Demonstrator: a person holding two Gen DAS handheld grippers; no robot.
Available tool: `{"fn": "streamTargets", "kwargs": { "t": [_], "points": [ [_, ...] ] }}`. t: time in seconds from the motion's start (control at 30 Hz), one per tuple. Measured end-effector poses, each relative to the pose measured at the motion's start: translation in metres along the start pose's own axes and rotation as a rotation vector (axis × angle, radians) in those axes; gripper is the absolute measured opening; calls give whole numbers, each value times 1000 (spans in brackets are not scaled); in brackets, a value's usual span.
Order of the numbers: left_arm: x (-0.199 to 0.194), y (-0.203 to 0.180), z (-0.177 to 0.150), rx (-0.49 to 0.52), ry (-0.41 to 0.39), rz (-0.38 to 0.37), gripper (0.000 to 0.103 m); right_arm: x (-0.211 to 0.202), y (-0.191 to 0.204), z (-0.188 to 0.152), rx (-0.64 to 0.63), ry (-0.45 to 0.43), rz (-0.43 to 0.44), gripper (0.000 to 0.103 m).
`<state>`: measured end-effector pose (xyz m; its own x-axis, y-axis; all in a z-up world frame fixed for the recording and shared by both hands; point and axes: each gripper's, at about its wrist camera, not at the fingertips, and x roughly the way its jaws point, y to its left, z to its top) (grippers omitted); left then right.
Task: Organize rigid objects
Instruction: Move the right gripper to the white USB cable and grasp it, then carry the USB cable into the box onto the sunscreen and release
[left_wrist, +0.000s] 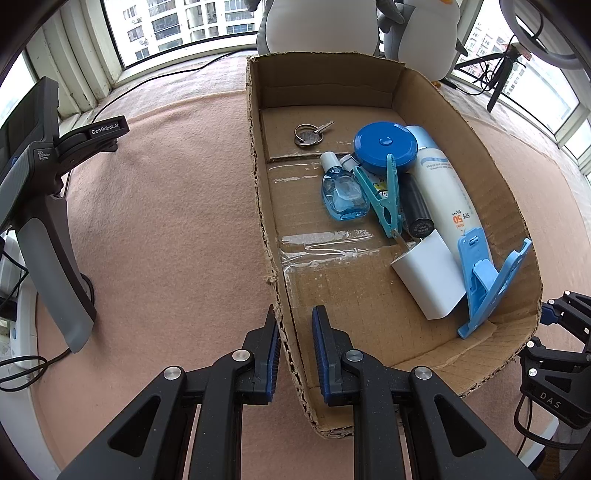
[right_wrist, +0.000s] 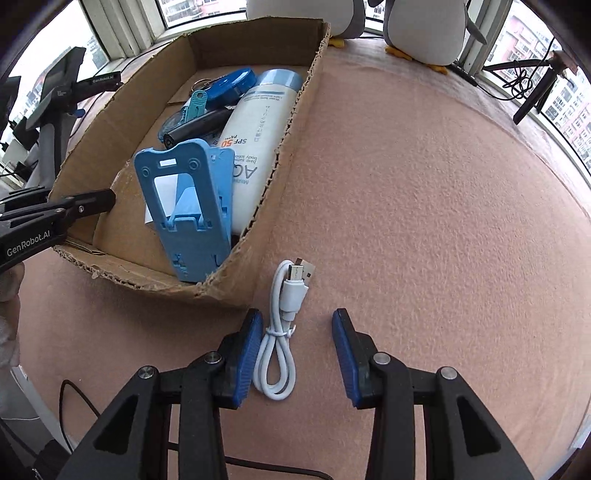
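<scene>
only the right wrist view shows the cable (right_wrist: 282, 332), on the cloth between the parted right gripper (right_wrist: 297, 354) pads, unheld. left gripper (left_wrist: 295, 354) pinches the box (left_wrist: 280, 314) wall. bottle (left_wrist: 448, 195) reads "spf 50".

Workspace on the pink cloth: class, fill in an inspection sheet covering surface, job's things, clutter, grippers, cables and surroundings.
Surface: pink cloth, bare beside the box.
Job's things: cardboard box holds key ring, blue tape measure, lotion bottle, blue phone stand, white cup, teal clip; white USB cable lies outside.
Clutter: nothing seen.
Grippers: left gripper jaws clamp the box's wall; right gripper jaws open astride the cable.
Cables: black cord by the window.
Surroundings: windows, plush penguins, tripod.
</scene>
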<state>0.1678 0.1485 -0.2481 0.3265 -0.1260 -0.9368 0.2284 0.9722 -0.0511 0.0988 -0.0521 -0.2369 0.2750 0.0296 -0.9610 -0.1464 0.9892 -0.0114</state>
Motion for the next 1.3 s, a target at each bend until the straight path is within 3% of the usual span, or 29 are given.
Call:
{"fn": "streamTargets", "kwargs": {
  "t": [0.17,0.27,0.6,0.8,1.03,1.3],
  "points": [
    [0,0,0,0,0,0,18,0,-12,5,-4,6,-5,18],
    [0,0,0,0,0,0,18,0,-18,6,-9,8,-2,14],
    [1,1,-1,3,1,2,18,-4,-41,10,50,-9,21,14],
    [1,1,-1,3,0,2,18,-39,-47,24,76,-94,39,14],
    [1,1,-1,3,1,4,18,-82,-24,63,47,-224,120,14],
    [0,2,-2,-1,0,5,18,-83,13,100,-24,-248,174,14]
  ]
}}
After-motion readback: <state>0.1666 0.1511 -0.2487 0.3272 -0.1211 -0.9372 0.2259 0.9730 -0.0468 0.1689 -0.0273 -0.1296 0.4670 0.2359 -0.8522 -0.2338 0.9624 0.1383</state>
